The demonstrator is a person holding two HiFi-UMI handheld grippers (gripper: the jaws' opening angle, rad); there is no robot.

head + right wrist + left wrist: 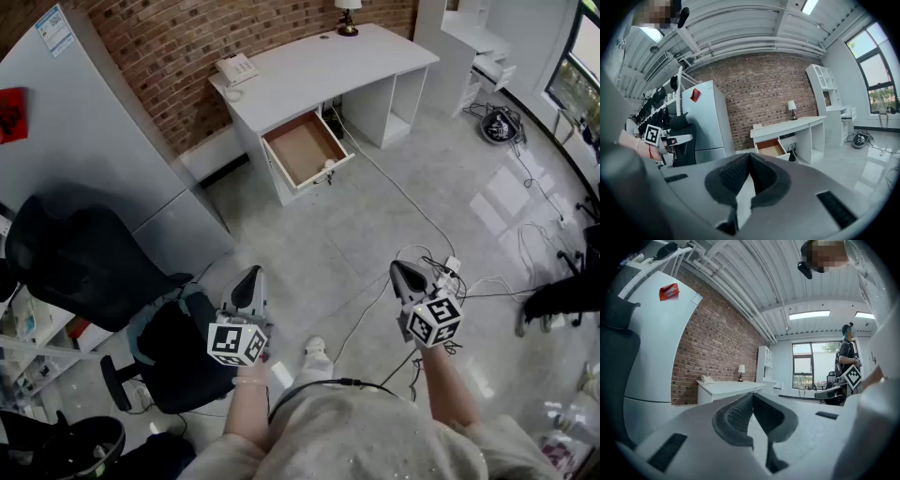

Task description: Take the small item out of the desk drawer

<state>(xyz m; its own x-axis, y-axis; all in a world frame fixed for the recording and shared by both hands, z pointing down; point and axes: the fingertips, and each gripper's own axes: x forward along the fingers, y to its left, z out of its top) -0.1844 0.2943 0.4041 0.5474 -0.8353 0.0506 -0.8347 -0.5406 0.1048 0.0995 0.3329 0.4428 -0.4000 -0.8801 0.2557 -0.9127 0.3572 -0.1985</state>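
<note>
Desk drawer (302,148) is pulled out, sticking out of the white desk (319,66) by the brick wall, well away from both grippers. From the head view its brown bottom looks bare. There's a tiny pale blob at the front lip, but honestly I can't tell if that's the small item or just the handle. A phone (236,68) and a lamp (348,19) sit on the desktop. The left gripper (251,274) and right gripper (403,269) are held out side by side over the grey floor, apart from each other. There's a black office chair (84,262) off to the left, and cables (394,187) run across the floor from under the desk.

Left gripper view: the jaws are pressed together at the tips with nothing between them. It points roughly level at the desk from the side, so the drawer doesn't show from here.

Right gripper view: same deal, jaws closed tip to tip and empty. Past them you can see the desk with the drawer hanging open, brown inside. It's too far and too small to make out anything in it.
</note>
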